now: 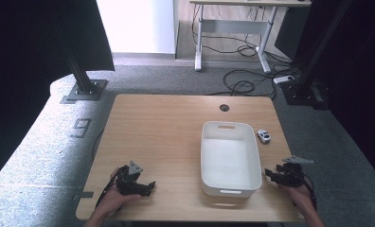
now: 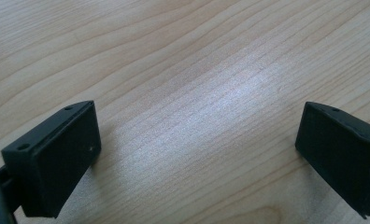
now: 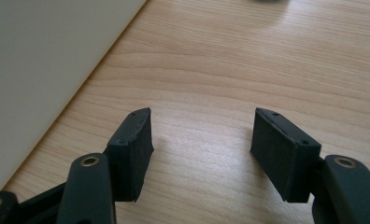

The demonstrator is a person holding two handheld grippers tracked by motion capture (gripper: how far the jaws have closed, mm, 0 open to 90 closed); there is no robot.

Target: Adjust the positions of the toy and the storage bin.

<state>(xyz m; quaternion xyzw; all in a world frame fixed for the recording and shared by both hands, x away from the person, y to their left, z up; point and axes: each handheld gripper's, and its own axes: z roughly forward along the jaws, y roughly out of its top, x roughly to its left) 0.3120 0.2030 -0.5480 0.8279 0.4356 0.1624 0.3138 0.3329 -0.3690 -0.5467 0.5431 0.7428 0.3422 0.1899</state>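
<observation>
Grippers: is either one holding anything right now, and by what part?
Nothing is held. The left gripper and right gripper both have open jaws over bare table.

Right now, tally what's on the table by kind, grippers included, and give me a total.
White bin: 1
Toy car: 1
Hand-held grippers: 2, the left gripper and the right gripper, both open with nothing between the jaws
Total: 4

Light wooden table (image 1: 166,142) with a round cable hole (image 1: 224,108) near its far edge. A white plastic bin (image 1: 230,159) and a small white toy car (image 1: 264,136) rest on it.
</observation>
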